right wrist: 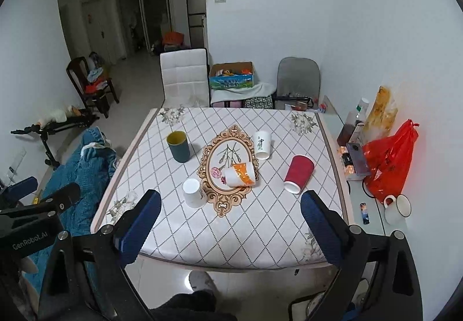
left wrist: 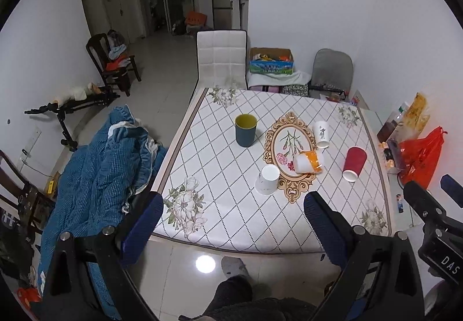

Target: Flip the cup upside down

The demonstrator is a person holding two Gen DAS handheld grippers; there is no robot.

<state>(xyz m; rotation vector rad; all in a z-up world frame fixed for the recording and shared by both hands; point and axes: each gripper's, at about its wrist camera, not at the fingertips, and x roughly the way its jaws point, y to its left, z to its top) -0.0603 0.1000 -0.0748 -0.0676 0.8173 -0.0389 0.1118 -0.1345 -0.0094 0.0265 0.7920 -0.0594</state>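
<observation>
Both grippers, left (left wrist: 233, 215) and right (right wrist: 230, 212), are spread wide, holding nothing, back from the table (right wrist: 260, 237) near edge. Blue cup (right wrist: 178, 146) upright at far left, yellow inside, contents not visible. Four paper cups already mouth-down: white cup (right wrist: 194, 193), printed cup (right wrist: 262, 144), red cup (right wrist: 298, 174), and orange cup (right wrist: 240, 174), tilted. Mug (right wrist: 398, 206) on the side counter.

We see both wrist views from above the desk's (left wrist: 220, 222) near edge, facing the far wall; both share the desk (right wrist: 260, 234).
</observation>
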